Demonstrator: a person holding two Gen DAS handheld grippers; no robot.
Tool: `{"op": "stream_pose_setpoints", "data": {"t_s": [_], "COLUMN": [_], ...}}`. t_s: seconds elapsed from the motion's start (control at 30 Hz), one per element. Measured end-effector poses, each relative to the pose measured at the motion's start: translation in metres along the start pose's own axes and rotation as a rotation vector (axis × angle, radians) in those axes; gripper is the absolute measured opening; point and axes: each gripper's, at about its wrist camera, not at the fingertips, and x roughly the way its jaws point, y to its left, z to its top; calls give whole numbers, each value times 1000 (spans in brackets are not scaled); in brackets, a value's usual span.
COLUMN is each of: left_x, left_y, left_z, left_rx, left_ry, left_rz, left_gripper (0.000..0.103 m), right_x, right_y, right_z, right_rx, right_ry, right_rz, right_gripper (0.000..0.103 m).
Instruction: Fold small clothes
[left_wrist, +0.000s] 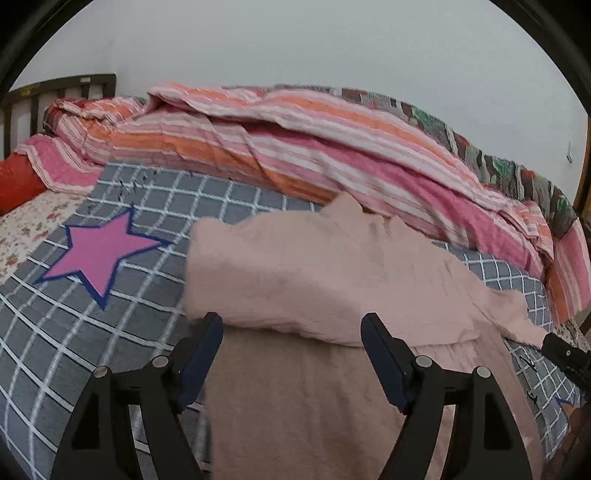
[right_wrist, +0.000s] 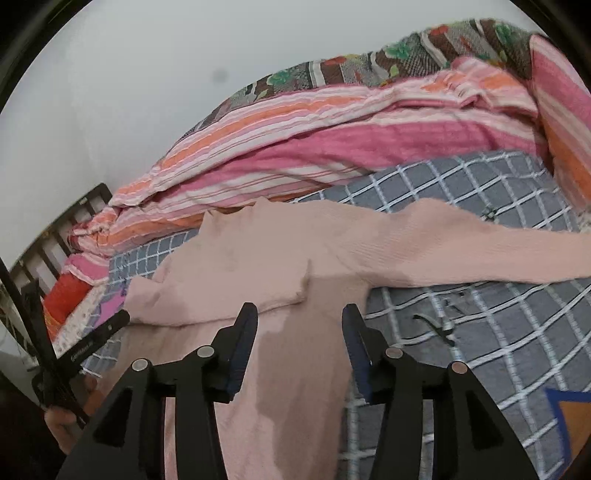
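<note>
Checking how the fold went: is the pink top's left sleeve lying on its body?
Touching. The left wrist view shows the sleeve folded across the pink top, its edge resting on the body with no gap.

sweater (left_wrist: 314, 273) hem: cut off at my view's bottom | right sleeve (right_wrist: 480, 247): leaves frame | my left hand (right_wrist: 64, 421): mostly hidden, dark

A sweater (left_wrist: 314, 280) lies spread on a checked sheet (left_wrist: 110, 332) covering the bed, with one sleeve (right_wrist: 480, 251) stretched out to the right. Behind it a rumpled quilt (left_wrist: 295, 147) runs along the wall, and the headboard (left_wrist: 55, 92) stands at the far left. A star patch (left_wrist: 103, 251) sits on the sheet left of the sweater.
</note>
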Motion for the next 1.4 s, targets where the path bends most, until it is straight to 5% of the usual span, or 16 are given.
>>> {"op": "stream_pose_setpoints", "data": {"t_s": [0.13,0.47,0.93,1.0,1.03,1.07,1.27,1.4], "left_x": [-1,-6,8,8,7,7,8,12], "left_y": [11,36,63,60,58,55,48,44], "left_z": [0,3,9,9,8,8,10,15], "left_rx": [-38,-112,-192,-181,-171,-155,-112,-82], "left_ry": [-16,-48,-13,-19,-23,-27,-8,18], "left_rz": [2,16,-24,-21,-18,-13,-7,-7], "left_gripper": [76,76,76,76,76,76,76,76], "right_x": [10,41,133,138,140,143,106,81], "right_y": [4,9,23,31,35,38,40,25], "right_z": [-1,12,27,25,24,23,35,42], "right_rx": [24,-46,-83,-126,-157,-177,-196,-194], "right_ry": [42,128,304,303,301,293,122,35], "right_rz": [24,-68,-152,-150,-128,-131,-69,-150], "right_gripper": [47,49,48,30,13,9,5,4]}}
